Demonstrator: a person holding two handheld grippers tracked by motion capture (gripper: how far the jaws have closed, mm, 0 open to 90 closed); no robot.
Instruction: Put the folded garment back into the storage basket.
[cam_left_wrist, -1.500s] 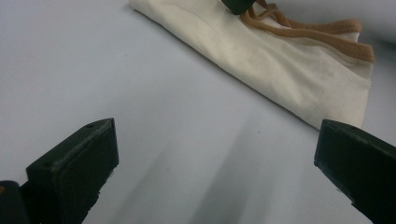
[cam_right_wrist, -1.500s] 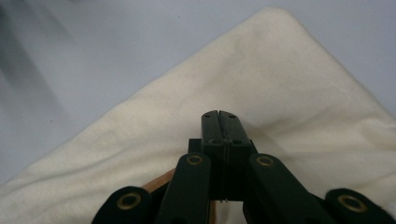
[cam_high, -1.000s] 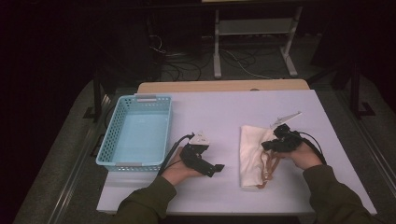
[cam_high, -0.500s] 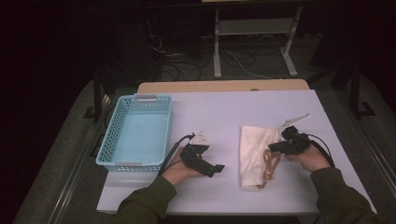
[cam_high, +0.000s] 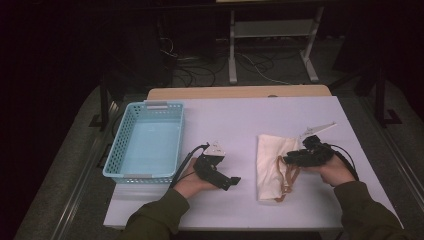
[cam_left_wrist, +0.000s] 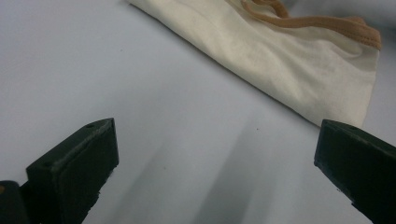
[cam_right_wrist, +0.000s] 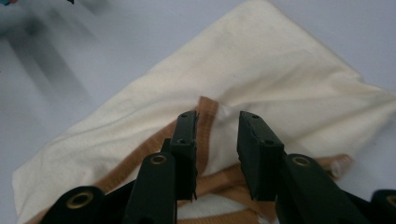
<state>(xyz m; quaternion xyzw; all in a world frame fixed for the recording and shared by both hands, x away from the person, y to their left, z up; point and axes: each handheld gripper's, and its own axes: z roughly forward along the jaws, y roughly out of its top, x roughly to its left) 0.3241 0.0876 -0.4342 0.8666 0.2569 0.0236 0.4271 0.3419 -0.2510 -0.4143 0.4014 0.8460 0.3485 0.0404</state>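
High view: fixed above the near side of the table (cam_high: 300, 115), facing forward and down, taking in the whole tabletop and the dark floor beyond. Left gripper view: low over the tabletop, looking right toward the cream bag (cam_left_wrist: 299, 60). Right gripper view: close above the same bag (cam_right_wrist: 261, 70), angled down; all three views share it.

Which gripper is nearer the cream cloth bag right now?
Right. The right gripper hangs over the cloth bag at its tan handles, jaws just opened, a gap showing between them. The left gripper rests on the table, apart from the bag, jaws wide.
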